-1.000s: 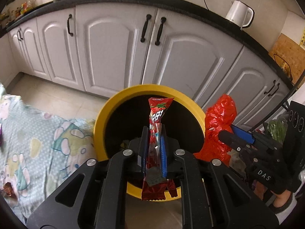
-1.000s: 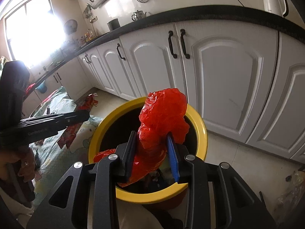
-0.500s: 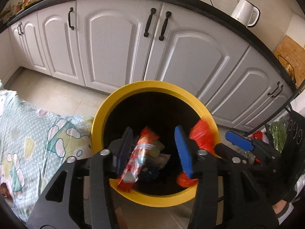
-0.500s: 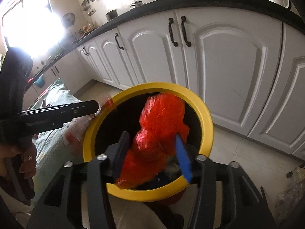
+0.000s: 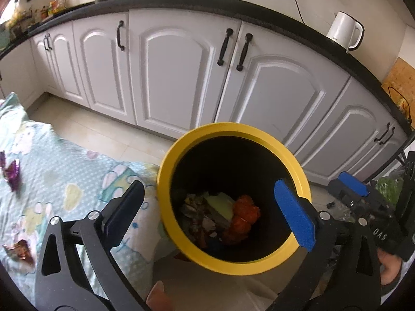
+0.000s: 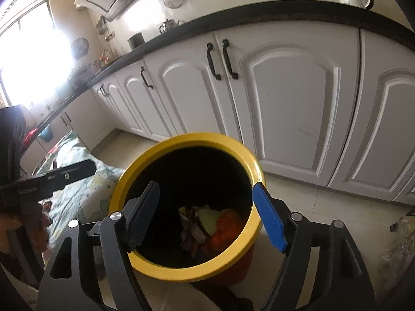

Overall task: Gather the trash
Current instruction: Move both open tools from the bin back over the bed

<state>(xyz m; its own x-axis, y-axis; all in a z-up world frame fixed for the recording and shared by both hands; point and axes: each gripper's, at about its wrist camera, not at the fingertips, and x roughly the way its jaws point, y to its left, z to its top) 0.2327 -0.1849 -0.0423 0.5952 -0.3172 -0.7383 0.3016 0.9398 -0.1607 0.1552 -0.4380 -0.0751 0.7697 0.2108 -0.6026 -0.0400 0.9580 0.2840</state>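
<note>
Nearest to me, my left gripper (image 5: 210, 211) hangs over the yellow-rimmed bin (image 5: 166, 171) with its fingers spread as wide as they go; they have just been opening, and nothing sits between them now. My right gripper (image 6: 207, 213) is over the same bin (image 6: 181, 272), fingers also parted and just been opening, with only the dark mouth of the bin in the gap. In the left view I catch the right gripper's blue pad (image 5: 352, 182) off to the right of the bin, and in the right view the left gripper's black finger (image 6: 70, 175) reaches in from the left of the bin.

Down inside the bin lies the trash: the red plastic bag (image 5: 243, 217) crumpled against the right side of the bottom, touching a pale yellow-green scrap (image 5: 220, 202) and a heap of brownish wrappers (image 5: 194, 212). I cannot pick out the red snack packet among them.

Left of the bin, a patterned cloth (image 5: 64, 181) covers the floor, and on it, well apart from the bin, lie a purple wrapper (image 5: 11, 172) and a brown wrapper (image 5: 19, 250).

Beyond the bin stand white cabinet doors (image 5: 176, 77) under a black countertop (image 5: 259, 13), with a white kettle (image 5: 343, 32) up to the right.
</note>
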